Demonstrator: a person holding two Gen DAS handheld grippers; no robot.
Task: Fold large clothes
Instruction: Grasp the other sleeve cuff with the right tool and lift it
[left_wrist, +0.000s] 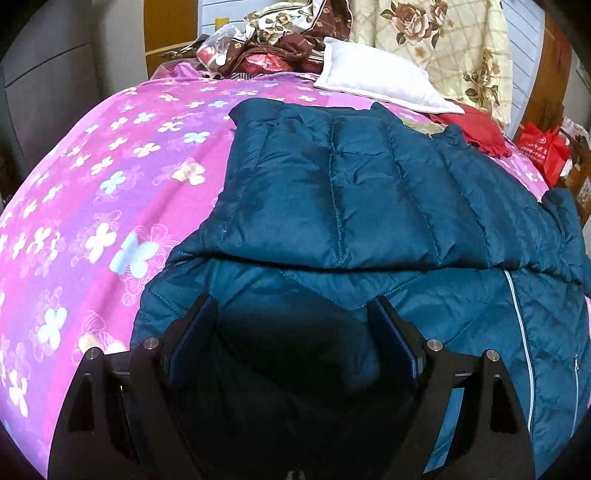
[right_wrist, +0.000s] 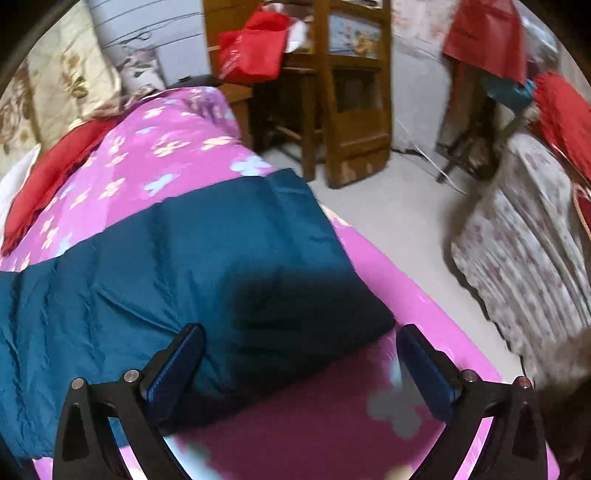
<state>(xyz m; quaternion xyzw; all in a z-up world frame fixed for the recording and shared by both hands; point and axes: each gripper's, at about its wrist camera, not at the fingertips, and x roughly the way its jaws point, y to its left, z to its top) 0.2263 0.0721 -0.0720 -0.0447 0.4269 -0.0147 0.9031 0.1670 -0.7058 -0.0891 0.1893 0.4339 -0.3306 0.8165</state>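
Crowding jacket (left_wrist: 369, 192): pillow (left_wrist: 376, 77), red scarf (left_wrist: 476, 129).

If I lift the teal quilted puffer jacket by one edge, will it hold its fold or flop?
The teal quilted puffer jacket will probably flop: its folded-over layer already sags and creases. The shiny shell looks slippery. The puffy quilting suggests it is light for its bulk.

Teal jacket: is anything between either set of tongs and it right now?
Nothing visible. The left tongs hang open right over the teal jacket. The right tongs are open at its corner, with only the pink bedspread beneath.
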